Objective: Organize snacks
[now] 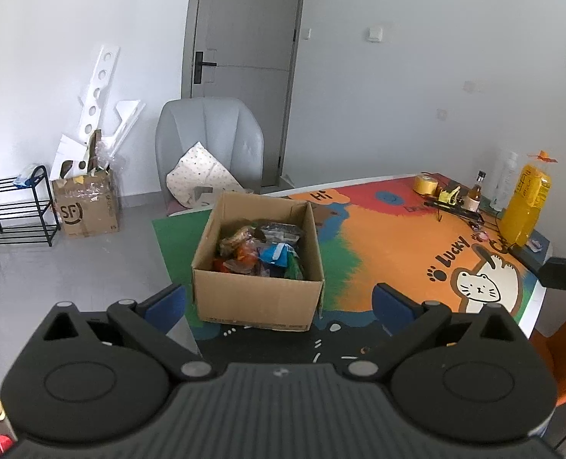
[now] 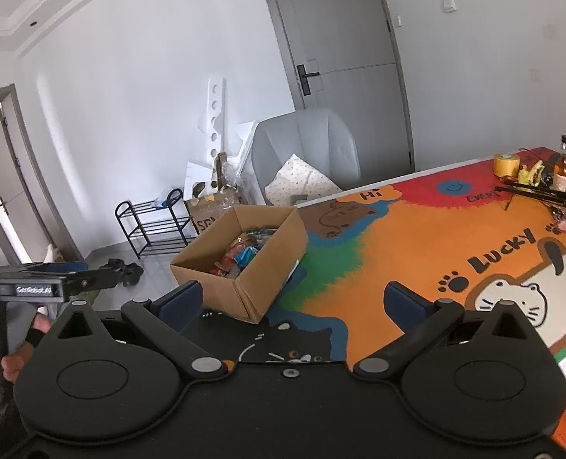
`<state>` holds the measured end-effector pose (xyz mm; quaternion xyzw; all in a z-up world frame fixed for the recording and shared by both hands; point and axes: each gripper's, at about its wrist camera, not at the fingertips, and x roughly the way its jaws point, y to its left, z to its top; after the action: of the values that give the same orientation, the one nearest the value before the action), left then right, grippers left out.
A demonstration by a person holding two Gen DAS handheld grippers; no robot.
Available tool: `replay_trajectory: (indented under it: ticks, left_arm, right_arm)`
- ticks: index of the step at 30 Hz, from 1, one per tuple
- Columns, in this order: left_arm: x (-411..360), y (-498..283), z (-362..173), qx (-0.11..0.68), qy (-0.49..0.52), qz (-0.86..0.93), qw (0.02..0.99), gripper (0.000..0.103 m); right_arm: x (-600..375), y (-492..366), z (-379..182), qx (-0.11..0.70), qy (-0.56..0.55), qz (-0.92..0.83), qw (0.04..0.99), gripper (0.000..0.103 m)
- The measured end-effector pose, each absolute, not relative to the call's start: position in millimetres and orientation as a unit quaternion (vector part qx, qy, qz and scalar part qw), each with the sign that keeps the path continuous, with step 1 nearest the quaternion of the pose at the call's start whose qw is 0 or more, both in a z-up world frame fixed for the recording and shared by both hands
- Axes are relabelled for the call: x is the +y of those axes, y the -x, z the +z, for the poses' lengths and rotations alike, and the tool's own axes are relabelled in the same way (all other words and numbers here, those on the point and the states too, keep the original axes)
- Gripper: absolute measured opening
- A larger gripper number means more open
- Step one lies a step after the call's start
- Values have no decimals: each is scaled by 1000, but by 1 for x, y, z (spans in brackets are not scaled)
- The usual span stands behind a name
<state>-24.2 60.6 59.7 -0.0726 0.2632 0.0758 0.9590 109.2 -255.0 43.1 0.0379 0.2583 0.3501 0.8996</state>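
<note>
An open cardboard box (image 1: 256, 298) stands near the table's left edge, holding several mixed snack packets (image 1: 261, 252). It also shows in the right wrist view (image 2: 267, 267) with the snack packets (image 2: 244, 254) inside. My left gripper (image 1: 279, 306) is open and empty, held just in front of the box. My right gripper (image 2: 294, 306) is open and empty, to the right of the box and nearer than it. The left gripper's body shows at the left edge of the right wrist view (image 2: 49, 287), held in a hand.
The table carries a colourful cat mat (image 1: 397, 244). At its far right are a yellow juice bottle (image 1: 523, 206), a tape roll (image 1: 426, 183), a small bottle (image 1: 475, 191) and a black rack (image 1: 454, 206). A grey chair (image 1: 210, 141), a floor box (image 1: 86, 206) and a shoe rack (image 1: 15, 210) stand beyond.
</note>
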Motion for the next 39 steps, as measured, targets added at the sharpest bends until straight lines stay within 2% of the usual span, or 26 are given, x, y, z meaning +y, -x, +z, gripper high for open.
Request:
replay_trajectory:
  ticks: [13, 39]
  left_arm:
    - [69, 26, 57, 265, 79, 83, 958, 103]
    - [64, 23, 55, 275, 72, 69, 956, 103]
  right_arm:
    - [-273, -111, 31, 262, -61, 329, 905, 103]
    - [-265, -104, 39, 267, -37, 333, 904, 103]
